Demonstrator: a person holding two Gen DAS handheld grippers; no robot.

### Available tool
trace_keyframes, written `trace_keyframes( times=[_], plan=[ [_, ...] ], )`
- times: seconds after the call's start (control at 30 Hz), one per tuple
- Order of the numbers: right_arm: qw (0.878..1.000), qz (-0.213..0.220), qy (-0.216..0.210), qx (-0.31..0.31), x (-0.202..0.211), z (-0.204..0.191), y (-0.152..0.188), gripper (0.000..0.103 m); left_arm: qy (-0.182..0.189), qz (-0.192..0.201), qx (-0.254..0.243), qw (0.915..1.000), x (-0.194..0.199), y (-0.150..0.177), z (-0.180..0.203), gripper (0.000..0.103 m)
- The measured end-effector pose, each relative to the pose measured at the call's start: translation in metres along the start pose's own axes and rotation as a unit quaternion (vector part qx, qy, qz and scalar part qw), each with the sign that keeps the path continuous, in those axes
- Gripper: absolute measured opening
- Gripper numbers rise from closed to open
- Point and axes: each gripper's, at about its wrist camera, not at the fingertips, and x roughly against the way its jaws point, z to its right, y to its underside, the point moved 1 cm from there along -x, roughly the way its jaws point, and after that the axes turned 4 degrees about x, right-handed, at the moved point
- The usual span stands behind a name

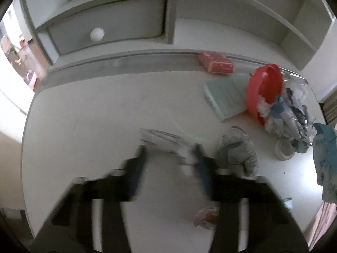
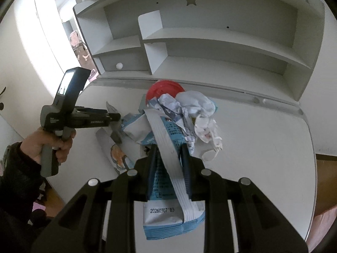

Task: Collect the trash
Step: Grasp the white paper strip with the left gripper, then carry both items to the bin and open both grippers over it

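The white desk [image 1: 88, 113] carries all items. A red basin [image 1: 263, 92] lies tipped near the desk's rear edge, with crumpled trash [image 1: 288, 109] spilling from it. The right gripper [image 2: 168, 149] is clamped on a blue-and-white wrapper [image 2: 164, 189] above the desk. The left gripper [image 1: 170, 149] is spread wide over the desk; a flat printed wrapper [image 1: 162, 137] lies at its fingertips, not gripped.

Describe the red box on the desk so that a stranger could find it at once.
Look along the white desk to its back edge, below the grey shelf unit. The flat red cardboard box lies there, behind the pale green booklet; unlike the round red lid, it is rectangular.
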Motion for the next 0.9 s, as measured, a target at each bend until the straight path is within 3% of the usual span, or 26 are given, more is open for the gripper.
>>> trace_keyframes(
  times=[0.17, 0.3, 0.43, 0.5, 0.6, 0.77, 0.8, 0.83, 0.9],
  plan=[
    [0.999, 0.021, 0.015, -0.029, 0.022, 0.021, 0.016, 0.023, -0.029, 0.040, -0.017, 0.9986, 0.022, -0.002, 0.006, 0.014],
    [0.995, 0.043, 0.045, -0.077, 0.052, 0.055, 0.043, 0.023, -0.020, 0.081, -0.043, 0.9956, 0.056, -0.006, 0.035, 0.014],
    [0.980, 0.064, 0.105, -0.155, 0.093, 0.105, 0.095, 0.023, 0.038, 0.118, -0.119, 0.9851, 0.091, 0.010, 0.116, 0.014],
    [0.970, 0.067, 0.135, -0.190, 0.108, 0.127, 0.123, 0.023, 0.084, 0.125, -0.161, 0.9754, 0.101, 0.026, 0.164, 0.014],
    [0.946, 0.063, 0.191, -0.255, 0.135, 0.164, 0.180, 0.023, 0.161, 0.130, -0.234, 0.9499, 0.112, 0.063, 0.243, 0.014],
    [0.889, 0.051, 0.283, -0.357, 0.181, 0.211, 0.288, 0.023, 0.285, 0.095, -0.348, 0.8880, 0.114, 0.147, 0.373, 0.014],
    [0.878, 0.048, 0.293, -0.376, 0.187, 0.218, 0.307, 0.023, 0.301, 0.087, -0.365, 0.8768, 0.113, 0.163, 0.392, 0.014],
    [0.862, 0.043, 0.307, -0.401, 0.196, 0.227, 0.335, 0.023, 0.322, 0.076, -0.391, 0.8590, 0.110, 0.187, 0.419, 0.014],
    [0.839, 0.032, 0.324, -0.435, 0.203, 0.238, 0.375, 0.023, 0.342, 0.059, -0.421, 0.8378, 0.102, 0.215, 0.448, 0.014]
  ],
)
